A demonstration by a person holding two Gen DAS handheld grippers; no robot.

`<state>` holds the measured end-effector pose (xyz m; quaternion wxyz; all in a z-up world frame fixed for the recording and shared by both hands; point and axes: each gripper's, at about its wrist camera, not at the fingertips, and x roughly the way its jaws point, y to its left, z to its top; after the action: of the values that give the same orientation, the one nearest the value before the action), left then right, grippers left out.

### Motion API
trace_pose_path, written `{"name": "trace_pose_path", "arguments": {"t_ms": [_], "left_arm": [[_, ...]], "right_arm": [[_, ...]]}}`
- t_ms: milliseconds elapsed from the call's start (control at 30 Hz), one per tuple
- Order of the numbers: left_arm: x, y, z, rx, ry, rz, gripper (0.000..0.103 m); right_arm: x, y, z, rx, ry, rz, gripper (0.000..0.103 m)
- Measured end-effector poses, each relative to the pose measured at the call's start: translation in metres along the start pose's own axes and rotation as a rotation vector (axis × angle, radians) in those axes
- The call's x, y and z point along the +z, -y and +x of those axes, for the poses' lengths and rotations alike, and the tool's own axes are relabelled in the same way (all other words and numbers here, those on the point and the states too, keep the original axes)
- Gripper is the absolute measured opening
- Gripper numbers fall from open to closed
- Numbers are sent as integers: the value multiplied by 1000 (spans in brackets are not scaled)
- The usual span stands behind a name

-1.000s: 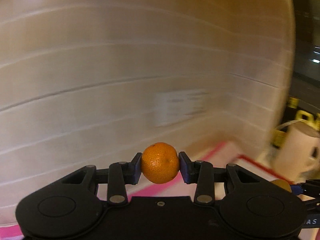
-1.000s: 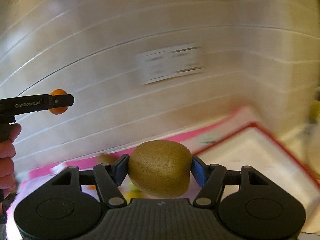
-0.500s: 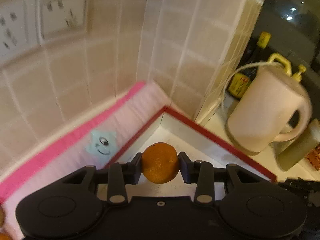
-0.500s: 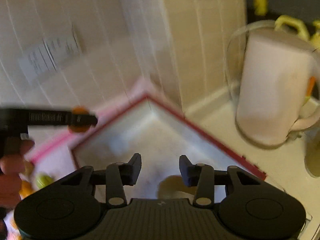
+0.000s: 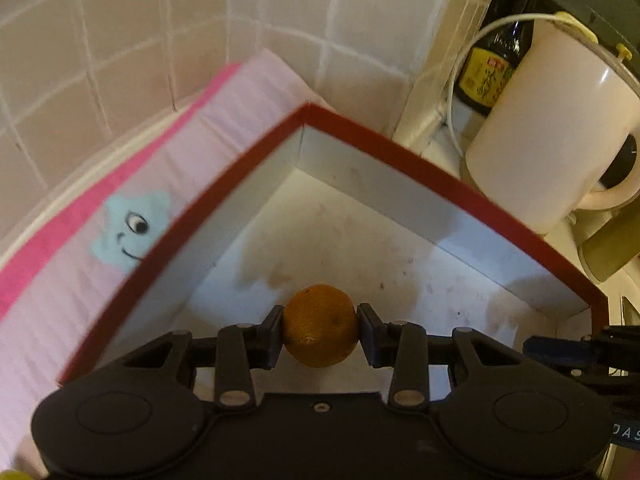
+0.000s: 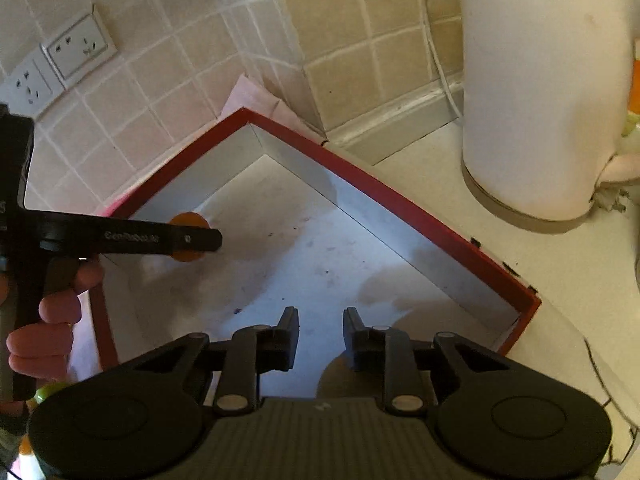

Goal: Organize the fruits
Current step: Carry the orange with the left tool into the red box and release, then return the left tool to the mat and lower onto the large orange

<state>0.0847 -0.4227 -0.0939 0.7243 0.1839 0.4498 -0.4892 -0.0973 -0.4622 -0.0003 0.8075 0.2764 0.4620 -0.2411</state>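
My left gripper [image 5: 320, 330] is shut on a small orange mandarin [image 5: 320, 325] and holds it above the white floor of a red-rimmed box [image 5: 384, 148]. In the right wrist view the same left gripper [image 6: 196, 237] shows side-on over the box [image 6: 400, 200] with the mandarin [image 6: 188, 220] between its fingers. My right gripper [image 6: 321, 332] is open and empty, low over the box. A brown kiwi [image 6: 340, 376] lies on the box floor just under and behind the right fingertips, mostly hidden by the gripper body.
A white electric kettle [image 6: 544, 92] with its cord stands right of the box; it also shows in the left wrist view [image 5: 556, 128] beside a dark sauce bottle [image 5: 500, 52]. A pink mat [image 5: 120, 208] lies left of the box. Tiled walls with sockets [image 6: 80, 46] stand close behind.
Both grippers swung down over the red-rimmed box. The right gripper opened and let go of the kiwi, which now lies in the box. The left gripper still holds the mandarin, now lower.
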Motion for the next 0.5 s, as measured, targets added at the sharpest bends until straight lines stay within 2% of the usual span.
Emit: {"name": "trace_pose_path", "arguments": {"t_ms": [33, 100, 167, 233, 267, 333, 467, 500], "left_arm": [[-2, 0, 1, -10, -12, -7, 46], [-2, -1, -1, -10, -22, -11, 47], [-1, 0, -5, -7, -32, -11, 47], [0, 2, -8, -3, -44, -12, 47], [-1, 3, -9, -4, -47, -8, 49], [-2, 4, -17, -4, -36, -10, 79], [-9, 2, -42, -13, 2, -33, 81], [-12, 1, -50, -1, 16, -35, 81]], "right_arm": [[1, -1, -1, 8, 1, 3, 28], [3, -1, -3, -1, 18, 7, 38], [3, -5, -6, -45, 40, -13, 62], [2, -9, -14, -91, 66, -35, 71], [1, -11, -18, -95, 78, -43, 73], [2, -13, -24, -106, 97, -40, 80], [3, -18, -39, -143, 162, -25, 98], [4, -19, -42, -148, 177, -12, 98]]}}
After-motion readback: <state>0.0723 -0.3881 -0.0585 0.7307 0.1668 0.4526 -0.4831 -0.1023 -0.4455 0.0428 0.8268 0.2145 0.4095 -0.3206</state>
